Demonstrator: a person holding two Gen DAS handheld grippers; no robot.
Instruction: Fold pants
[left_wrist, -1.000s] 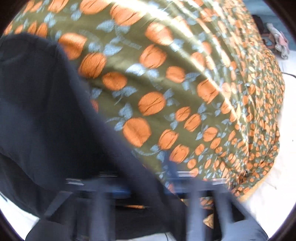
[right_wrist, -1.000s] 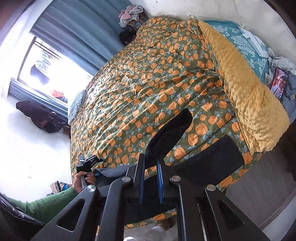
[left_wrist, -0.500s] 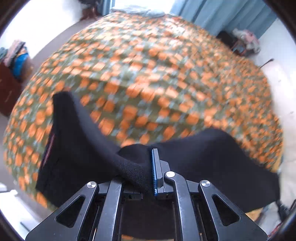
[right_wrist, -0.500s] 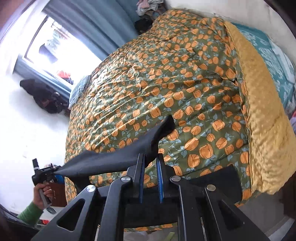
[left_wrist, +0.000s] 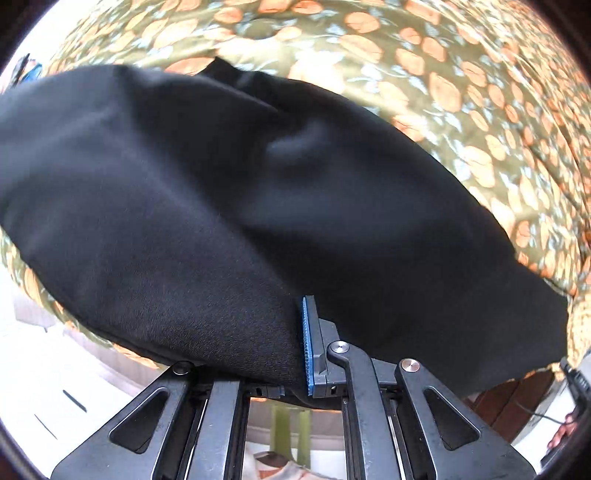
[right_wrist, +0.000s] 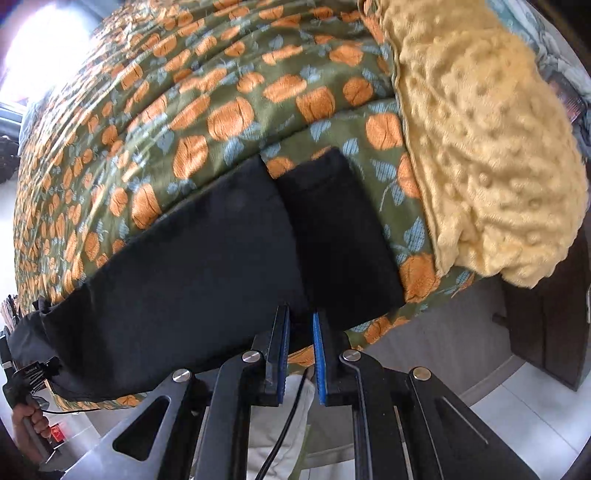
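Observation:
The black pants (left_wrist: 258, 206) lie stretched along the near edge of the bed. In the left wrist view my left gripper (left_wrist: 301, 347) is shut on the pants, with black cloth draped over its left finger and the blue pad of the right finger showing. In the right wrist view the pants (right_wrist: 207, 266) lie flat, both leg ends side by side near the top. My right gripper (right_wrist: 300, 347) has its blue pads slightly apart with a narrow gap, just off the pants' near edge, holding nothing.
The bed has a green cover with orange pumpkins (right_wrist: 184, 122). A yellow bobbled blanket (right_wrist: 480, 147) lies at its right end. The left gripper and the hand holding it (right_wrist: 29, 406) show at lower left. A dark wooden cabinet (right_wrist: 546, 314) stands at right.
Both grippers lowered the lifted pants onto the bed near its edge. The right gripper, earlier shut on the cloth, has let go and its pads stand apart.

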